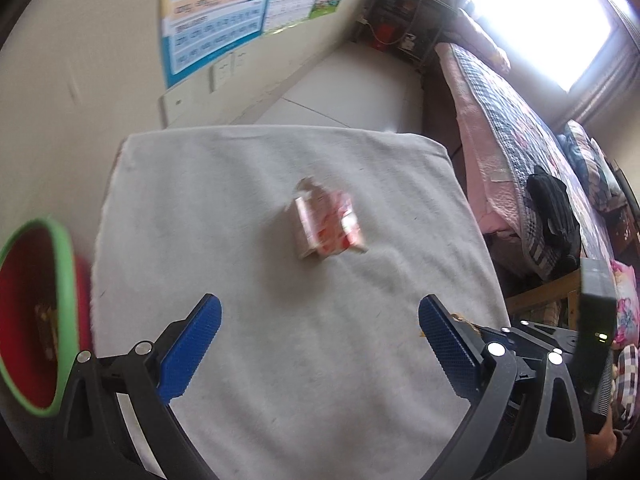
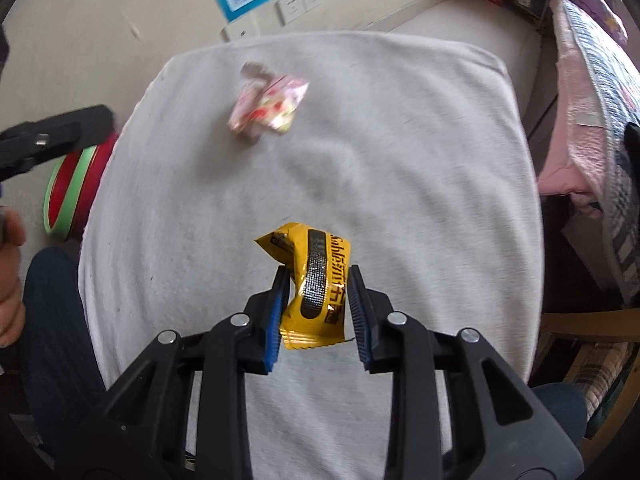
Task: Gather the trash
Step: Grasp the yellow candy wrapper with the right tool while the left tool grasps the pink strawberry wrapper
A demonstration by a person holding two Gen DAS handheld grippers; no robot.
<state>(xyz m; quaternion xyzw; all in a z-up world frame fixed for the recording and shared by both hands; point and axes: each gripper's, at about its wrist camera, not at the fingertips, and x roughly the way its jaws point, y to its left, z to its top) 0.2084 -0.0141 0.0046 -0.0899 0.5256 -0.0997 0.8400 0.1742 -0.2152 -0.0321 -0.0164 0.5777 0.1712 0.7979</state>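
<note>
A yellow snack wrapper point(image 2: 316, 280) hangs crumpled just above the white cloth-covered table point(image 2: 400, 160), with my right gripper point(image 2: 318, 276) shut on it between the blue pads. A pink and red crumpled wrapper point(image 1: 326, 222) point(image 2: 268, 106) lies on the cloth near the table's middle. My left gripper point(image 1: 320, 312) stands open over the near part of the table point(image 1: 240, 360), short of that wrapper, with nothing between its fingers. A red bin with a green rim point(image 1: 36, 312) point(image 2: 74, 192) sits on the floor at the table's left side, and something lies in its bottom.
A bed with pink and checked covers point(image 1: 520, 152) runs along the right of the table. A poster point(image 1: 216, 16) and wall sockets point(image 1: 228, 70) are on the far wall. A person's hand point(image 2: 8, 280) and dark trouser leg point(image 2: 52, 340) show at the left.
</note>
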